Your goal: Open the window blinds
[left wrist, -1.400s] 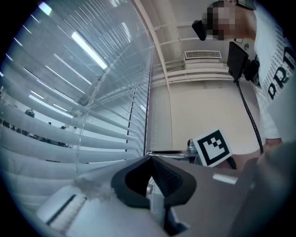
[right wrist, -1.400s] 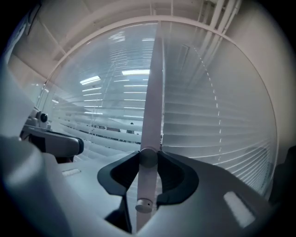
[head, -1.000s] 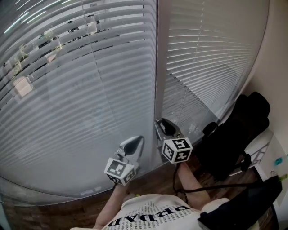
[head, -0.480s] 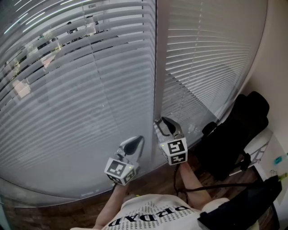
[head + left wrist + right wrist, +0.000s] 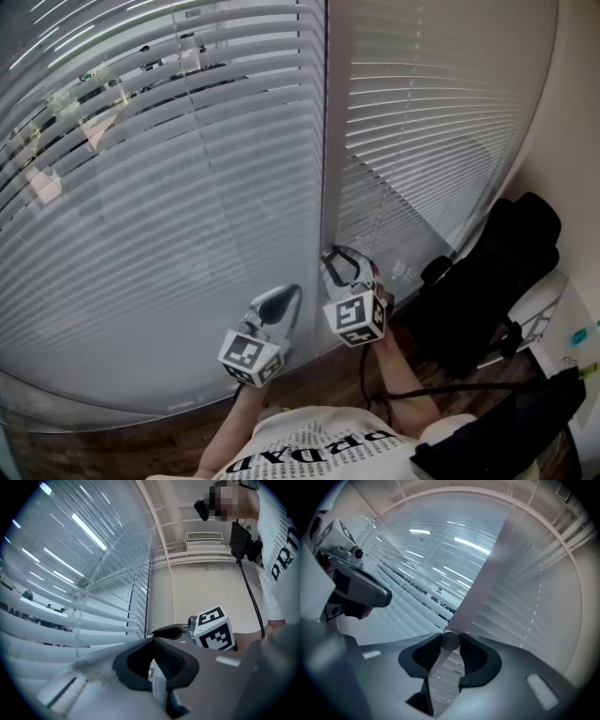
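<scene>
While my right gripper [image 5: 343, 261] is clamped on the tilt wand [image 5: 450, 641], which hangs by the post [image 5: 330, 141] between the two blinds [image 5: 187, 187], my left gripper [image 5: 279, 302] sits just beside it, jaws together and empty.

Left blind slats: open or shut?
Partly open: outdoors shows through gaps between the left blind's slats in head and left gripper views.

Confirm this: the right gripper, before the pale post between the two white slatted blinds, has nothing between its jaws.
Wrong in one respect: the right gripper is shut on a pale round rod, as the right gripper view shows. It does stand before the pale post between the two white slatted blinds.
</scene>
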